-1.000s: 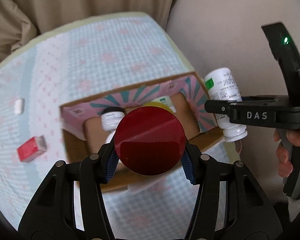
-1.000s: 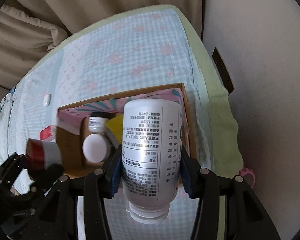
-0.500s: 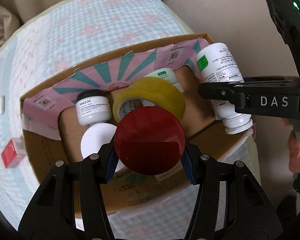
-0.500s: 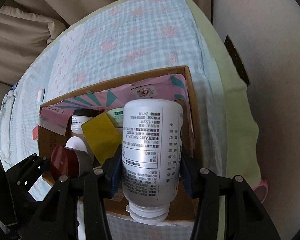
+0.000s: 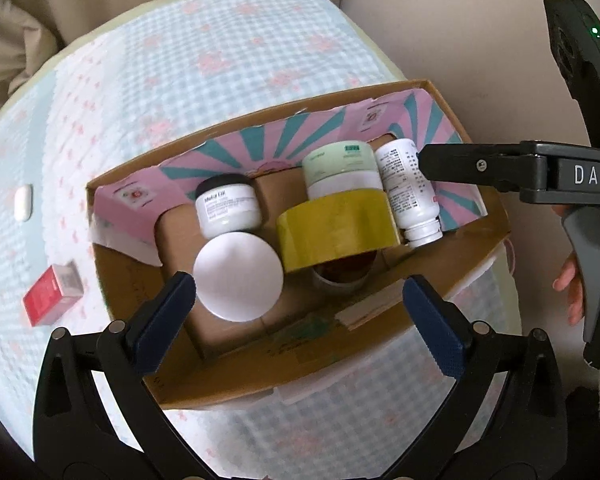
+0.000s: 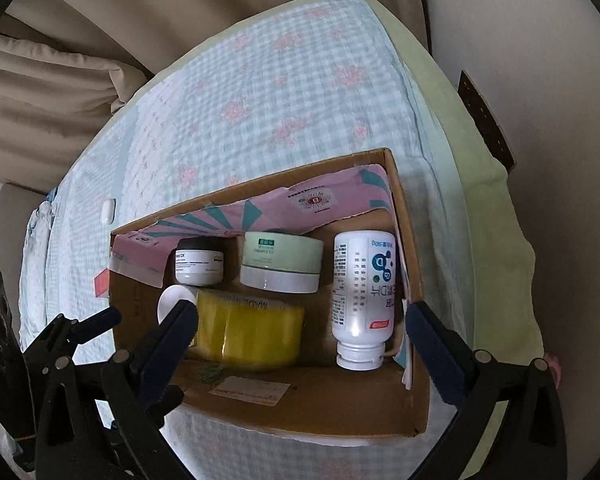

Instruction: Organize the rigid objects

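Both tongs hang over an open cardboard box [image 5: 384, 364] on a checked bedspread [image 5: 220, 64]. The left tongs [image 5: 300, 300] and the right tongs [image 6: 300, 324] are opening, jaws wide apart, with nothing pressed between them. In the box lie a white bottle [image 6: 362, 296] on its side against the right wall, a yellow tape roll [image 5: 336, 228], a red-lidded jar [image 5: 344, 272] partly hidden under the roll, a green jar [image 6: 282, 260], a dark-lidded jar [image 5: 228, 208] and a white lid [image 5: 238, 276]. A small red box [image 5: 52, 292] lies on the bedspread, left of the cardboard box.
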A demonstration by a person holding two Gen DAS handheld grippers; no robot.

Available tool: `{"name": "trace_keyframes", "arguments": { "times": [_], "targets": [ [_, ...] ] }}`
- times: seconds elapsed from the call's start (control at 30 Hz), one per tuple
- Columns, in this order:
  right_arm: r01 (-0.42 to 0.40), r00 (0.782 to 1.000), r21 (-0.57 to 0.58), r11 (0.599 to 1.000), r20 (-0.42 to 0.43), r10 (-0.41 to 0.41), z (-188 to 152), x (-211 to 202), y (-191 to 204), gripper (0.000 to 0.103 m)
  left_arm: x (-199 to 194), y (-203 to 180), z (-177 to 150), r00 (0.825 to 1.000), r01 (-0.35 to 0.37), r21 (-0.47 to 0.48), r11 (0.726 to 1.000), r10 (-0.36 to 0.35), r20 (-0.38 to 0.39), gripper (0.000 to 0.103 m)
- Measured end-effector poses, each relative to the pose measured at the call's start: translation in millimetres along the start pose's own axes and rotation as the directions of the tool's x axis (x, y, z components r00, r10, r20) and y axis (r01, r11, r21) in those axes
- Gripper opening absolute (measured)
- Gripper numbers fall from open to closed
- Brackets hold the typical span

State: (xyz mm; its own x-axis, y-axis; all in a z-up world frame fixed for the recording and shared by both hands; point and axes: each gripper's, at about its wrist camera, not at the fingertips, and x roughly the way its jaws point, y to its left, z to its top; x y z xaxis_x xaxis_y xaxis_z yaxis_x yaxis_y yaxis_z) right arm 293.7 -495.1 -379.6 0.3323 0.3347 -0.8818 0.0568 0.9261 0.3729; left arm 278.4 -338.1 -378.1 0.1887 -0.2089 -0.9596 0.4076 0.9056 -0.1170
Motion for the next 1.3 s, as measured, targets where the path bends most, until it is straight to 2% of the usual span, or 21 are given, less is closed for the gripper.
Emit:
{"name": "trace_keyframes", "arguments": {
  "times": [0.47,0.7,1.07,1.2,1.3],
  "targets": [
    [0.069,0.998,-0.010,0.998,0.015,-0.069,-1,-25,10,0.103,-38,0,-2,0.999,-0.003,0.002,1.000,0.003,0.041,0.103],
    [0.096,0.994,-0.025,0.995,0.053,-0.095,-10,-59,32,0.103,-88,6,-11,0.994,-0.007,-0.010,1.000,0.008,0.108,0.103],
    [0.140,0.981,-0.077,0.987,0.147,-0.128,-43,-122,106,0.103,-183,40,-51,0.975,-0.052,-0.042,0.998,0.060,0.213,0.103],
    [0.163,0.974,-0.097,0.982,0.172,-0.145,-63,-137,141,0.103,-216,72,-69,0.968,-0.044,-0.079,0.996,0.062,0.245,0.103],
    [0.189,0.965,-0.105,0.976,0.203,-0.165,-82,-145,173,0.103,-240,106,-86,0.955,-0.051,-0.123,0.991,0.084,0.285,0.103]
  ]
}}
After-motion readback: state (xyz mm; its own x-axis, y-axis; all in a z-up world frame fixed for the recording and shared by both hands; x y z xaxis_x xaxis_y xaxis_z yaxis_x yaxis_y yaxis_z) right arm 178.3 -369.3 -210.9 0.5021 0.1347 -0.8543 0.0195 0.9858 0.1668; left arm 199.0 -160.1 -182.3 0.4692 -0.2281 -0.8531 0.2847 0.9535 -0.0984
